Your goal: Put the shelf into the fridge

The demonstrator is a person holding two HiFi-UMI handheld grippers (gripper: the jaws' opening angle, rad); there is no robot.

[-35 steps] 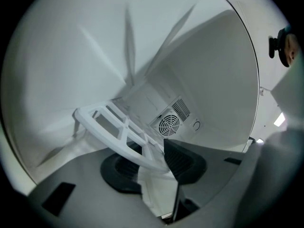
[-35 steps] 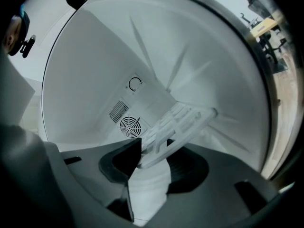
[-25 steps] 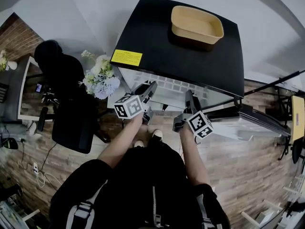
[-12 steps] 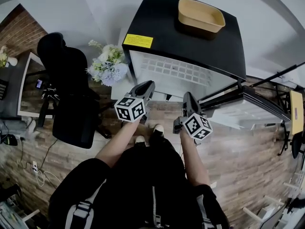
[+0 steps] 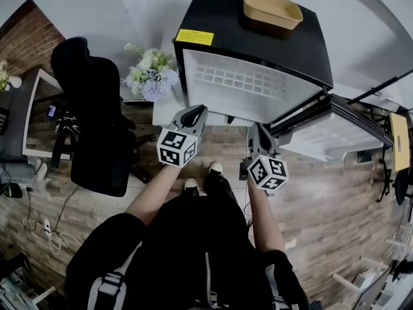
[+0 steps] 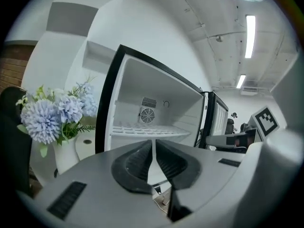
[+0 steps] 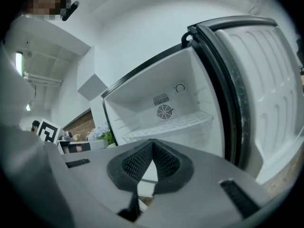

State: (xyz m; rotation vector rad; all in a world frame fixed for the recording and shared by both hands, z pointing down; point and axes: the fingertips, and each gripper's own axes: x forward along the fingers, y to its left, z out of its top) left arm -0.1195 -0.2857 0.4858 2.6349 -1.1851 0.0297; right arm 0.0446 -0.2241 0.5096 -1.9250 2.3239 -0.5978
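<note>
White wire shelf: seated level inside the open black-topped white fridge. Left gripper, right gripper: jaws just closed, pressed together, nothing between them. Both are drawn back from the fridge. Placement judged done.

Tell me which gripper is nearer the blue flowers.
Left. The left gripper is right of the flowers in the head view; the right gripper is farther right, by the open fridge door. Both pairs of jaws just closed, empty.
</note>
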